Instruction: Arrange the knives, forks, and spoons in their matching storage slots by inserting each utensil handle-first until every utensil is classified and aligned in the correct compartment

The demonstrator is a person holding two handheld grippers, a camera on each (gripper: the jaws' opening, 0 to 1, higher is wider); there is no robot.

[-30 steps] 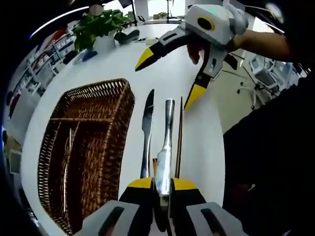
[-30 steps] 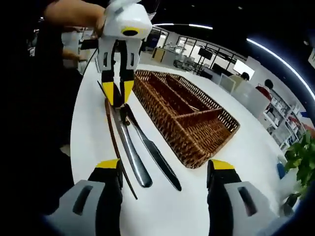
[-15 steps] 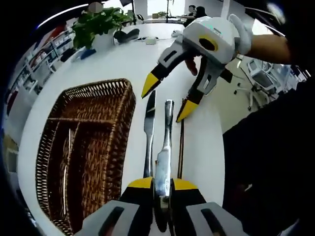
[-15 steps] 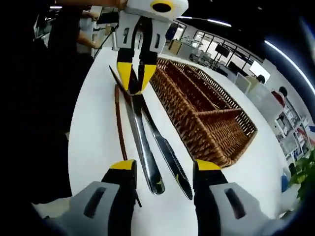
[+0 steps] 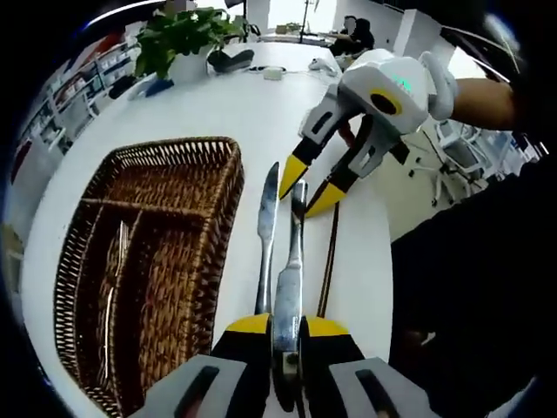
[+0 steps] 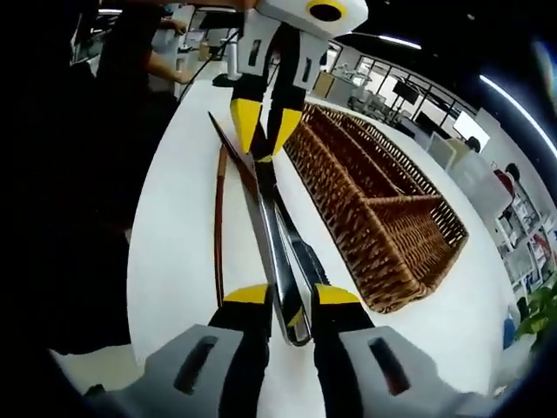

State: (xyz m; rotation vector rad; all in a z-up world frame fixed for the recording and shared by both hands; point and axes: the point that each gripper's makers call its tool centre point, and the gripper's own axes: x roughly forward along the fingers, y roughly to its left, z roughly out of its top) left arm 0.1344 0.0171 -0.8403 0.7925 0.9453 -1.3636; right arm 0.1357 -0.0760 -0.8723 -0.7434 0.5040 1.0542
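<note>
My left gripper [image 5: 287, 326] is shut on one end of a long silver utensil [image 5: 289, 279], which points away over the white table. From the upper right my right gripper [image 5: 306, 190] comes in, its yellow-tipped jaws closed around the utensil's far end. In the right gripper view the right gripper [image 6: 291, 298] holds the rounded end of the utensil [image 6: 271, 235], and the left gripper [image 6: 265, 131] holds the other end. A serrated table knife [image 5: 265, 235] [image 6: 305, 252] lies alongside. A wicker tray [image 5: 174, 261] [image 6: 383, 218] with long compartments holds a silver utensil [image 5: 109, 279].
A brown chopstick [image 5: 329, 252] [image 6: 218, 226] lies on the side of the held utensil away from the tray, near the table's edge. A potted plant [image 5: 187, 35] stands at the far end of the table [image 5: 218, 104]. A person in dark clothes [image 5: 470, 287] stands beside that edge.
My right gripper has come down from above the table onto the utensil's free end, and its wide-open jaws have closed around it. The left gripper has kept its hold.
</note>
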